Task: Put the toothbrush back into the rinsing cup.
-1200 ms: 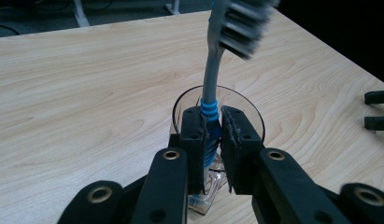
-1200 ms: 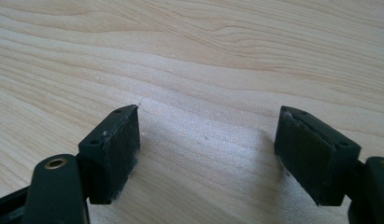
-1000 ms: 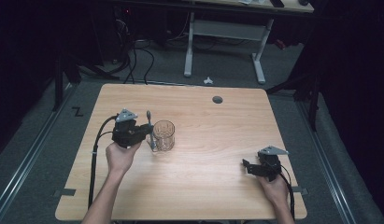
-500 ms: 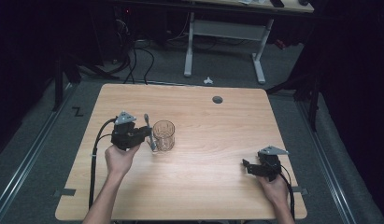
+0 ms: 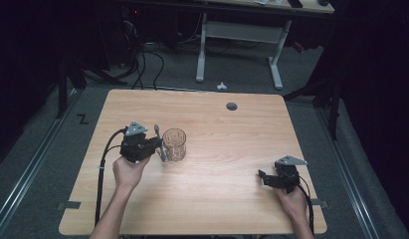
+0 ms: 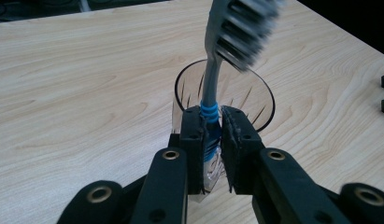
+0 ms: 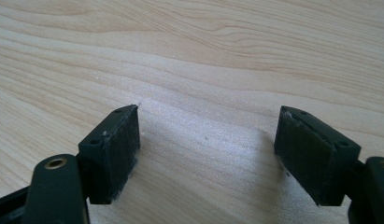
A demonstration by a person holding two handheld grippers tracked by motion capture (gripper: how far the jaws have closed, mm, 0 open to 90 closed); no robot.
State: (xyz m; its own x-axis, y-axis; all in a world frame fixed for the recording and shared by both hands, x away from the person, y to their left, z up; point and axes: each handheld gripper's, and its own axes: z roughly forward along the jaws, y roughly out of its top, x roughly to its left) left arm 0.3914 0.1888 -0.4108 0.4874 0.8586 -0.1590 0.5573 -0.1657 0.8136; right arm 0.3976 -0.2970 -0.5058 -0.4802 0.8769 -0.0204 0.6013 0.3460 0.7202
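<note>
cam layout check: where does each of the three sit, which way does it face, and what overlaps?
High view: above the person's side, facing forward and down on the table; forearms, left hand-held gripper, right hand-held gripper.
Left gripper view: along its jaws, clamped on a toothbrush before the glass.
Right gripper view: along its open jaws at bare tabletop.
Shared: glass and toothbrush in the high and left gripper views.

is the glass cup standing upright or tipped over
Upright. In the left gripper view the glass cup shows its open rim facing up, base on the table; the left gripper holds a toothbrush before it.
</note>
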